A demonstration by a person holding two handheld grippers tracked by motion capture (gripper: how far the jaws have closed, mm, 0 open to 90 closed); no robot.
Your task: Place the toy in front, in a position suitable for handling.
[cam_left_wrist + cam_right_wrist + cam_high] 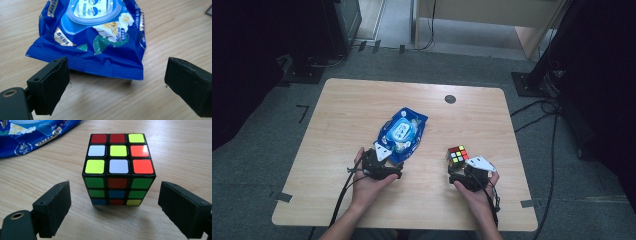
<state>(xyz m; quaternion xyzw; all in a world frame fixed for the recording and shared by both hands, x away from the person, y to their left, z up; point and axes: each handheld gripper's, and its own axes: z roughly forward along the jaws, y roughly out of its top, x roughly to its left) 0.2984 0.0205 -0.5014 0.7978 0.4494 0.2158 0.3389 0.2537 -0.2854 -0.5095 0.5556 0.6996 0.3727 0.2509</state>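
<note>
Just ahead of right gripper (113,215) jaws, puzzle cube (117,170), untouched

One wipes pack (402,134), one puzzle cube (457,154), one table (362,100)

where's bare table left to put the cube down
Free: the far strip behind the wet wipes pack, around the dark round spot, and the left edge of the table. Crowded: the near middle, between pack and puzzle cube.

A blue wipes pack (402,134) lies flat mid-table, flip lid up. A scrambled cube (457,154) sits upright on the wood to its right, apart.
</note>
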